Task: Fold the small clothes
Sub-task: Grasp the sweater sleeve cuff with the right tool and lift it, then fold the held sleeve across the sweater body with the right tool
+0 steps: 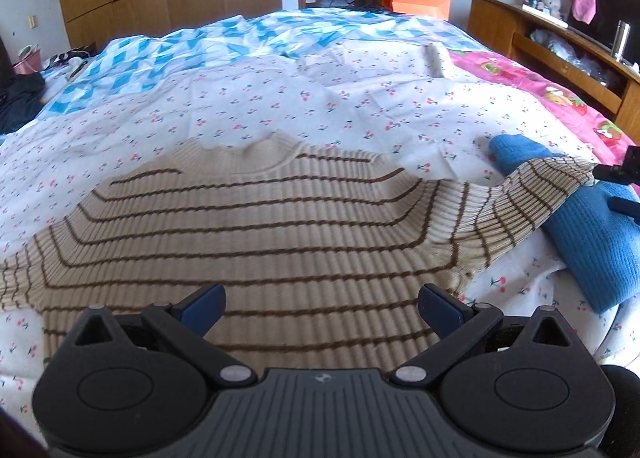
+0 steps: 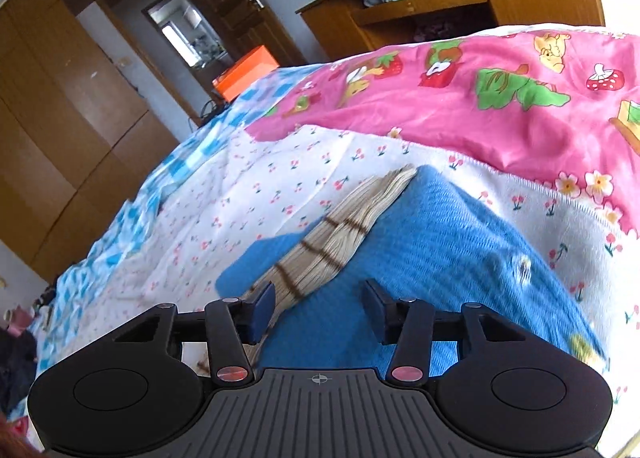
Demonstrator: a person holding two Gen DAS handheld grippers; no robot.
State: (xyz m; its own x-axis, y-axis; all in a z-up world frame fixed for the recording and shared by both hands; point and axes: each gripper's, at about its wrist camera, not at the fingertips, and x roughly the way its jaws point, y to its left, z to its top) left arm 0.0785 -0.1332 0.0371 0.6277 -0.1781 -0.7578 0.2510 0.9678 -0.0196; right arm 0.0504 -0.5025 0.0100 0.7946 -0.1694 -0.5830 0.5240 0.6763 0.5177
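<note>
A beige sweater with brown stripes (image 1: 260, 226) lies spread flat on the cherry-print sheet (image 1: 280, 106), collar away from me. My left gripper (image 1: 322, 310) hovers open over its lower body, nothing between the blue pads. The sweater's right sleeve (image 1: 532, 194) drapes over a folded blue knit garment (image 1: 592, 242). In the right wrist view that sleeve (image 2: 332, 234) runs across the blue knit (image 2: 440, 250) and passes beside the left finger of my right gripper (image 2: 319, 304). Its jaws stand apart and do not press the sleeve. The right gripper (image 1: 616, 188) shows at the left view's right edge.
A pink cartoon quilt (image 1: 560, 94) covers the bed's right side, a blue-and-white checked sheet (image 1: 200, 46) the far end. A wooden shelf unit (image 1: 560, 42) stands to the right, an orange box (image 1: 416, 2) beyond the bed, dark clothes (image 1: 16, 98) at the left edge.
</note>
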